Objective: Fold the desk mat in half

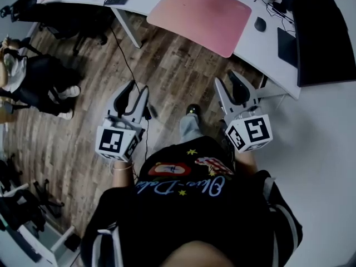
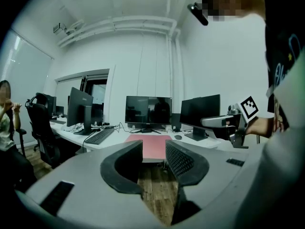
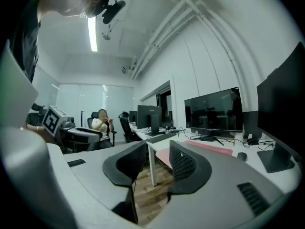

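The left gripper (image 1: 136, 90) and the right gripper (image 1: 228, 81) are side by side, each with its fingers spread and nothing between them but a view of the brown wooden floor (image 1: 167, 65). Ahead of both sets of fingertips, well apart from them, the flat pink rectangular desk mat (image 1: 200, 15) lies unfolded on the white desk (image 1: 267, 43). Its long axis runs along the desk's front edge, crosswise to the way the fingers point.

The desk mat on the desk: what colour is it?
Plain pink rectangular desk mat; head view shows it best.
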`<state>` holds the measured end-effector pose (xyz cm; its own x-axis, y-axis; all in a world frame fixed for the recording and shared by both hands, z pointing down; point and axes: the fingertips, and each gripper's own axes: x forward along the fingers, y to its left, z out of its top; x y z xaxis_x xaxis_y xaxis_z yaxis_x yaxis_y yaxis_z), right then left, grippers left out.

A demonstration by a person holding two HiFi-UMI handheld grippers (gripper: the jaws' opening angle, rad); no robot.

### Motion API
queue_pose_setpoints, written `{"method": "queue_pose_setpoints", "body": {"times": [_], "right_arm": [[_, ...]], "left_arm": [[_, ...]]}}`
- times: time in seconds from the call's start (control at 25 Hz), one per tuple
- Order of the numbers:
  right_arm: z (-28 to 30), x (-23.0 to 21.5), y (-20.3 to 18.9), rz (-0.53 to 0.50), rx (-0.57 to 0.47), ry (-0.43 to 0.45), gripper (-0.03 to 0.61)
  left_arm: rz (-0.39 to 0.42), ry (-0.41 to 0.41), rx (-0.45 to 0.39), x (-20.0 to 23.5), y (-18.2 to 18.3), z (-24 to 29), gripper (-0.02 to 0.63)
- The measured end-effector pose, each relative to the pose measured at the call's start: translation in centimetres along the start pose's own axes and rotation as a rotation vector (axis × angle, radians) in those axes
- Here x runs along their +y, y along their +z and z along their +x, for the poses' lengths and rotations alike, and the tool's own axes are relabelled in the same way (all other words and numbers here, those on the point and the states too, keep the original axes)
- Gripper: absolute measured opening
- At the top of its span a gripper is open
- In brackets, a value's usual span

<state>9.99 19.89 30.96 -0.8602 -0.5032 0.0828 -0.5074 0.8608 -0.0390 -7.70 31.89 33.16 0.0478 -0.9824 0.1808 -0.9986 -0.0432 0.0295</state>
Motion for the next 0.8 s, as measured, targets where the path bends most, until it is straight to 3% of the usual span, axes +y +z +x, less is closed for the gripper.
{"method": "queue_pose_setpoints", "body": {"times": [0.24, 0.44, 0.8], "right_arm": [[2.5, -5.1, -0.6, 0.017, 0.021, -0.019, 0.133], [4.0, -8.4, -1.2, 0.036, 0.030, -0.022, 0.143], [6.8, -13.5, -3.7, 0.035, 0.077, -0.024, 0.161]], "left_arm": [[0.078, 0.021, 0.061, 0.6, 0.2, 5.4, 0.135], [0.095, 0.020, 0.073, 1.0, 1.1, 9.2, 0.138], [0.237, 0.042, 0.187, 1.6, 0.5, 15.5, 0.158]]}}
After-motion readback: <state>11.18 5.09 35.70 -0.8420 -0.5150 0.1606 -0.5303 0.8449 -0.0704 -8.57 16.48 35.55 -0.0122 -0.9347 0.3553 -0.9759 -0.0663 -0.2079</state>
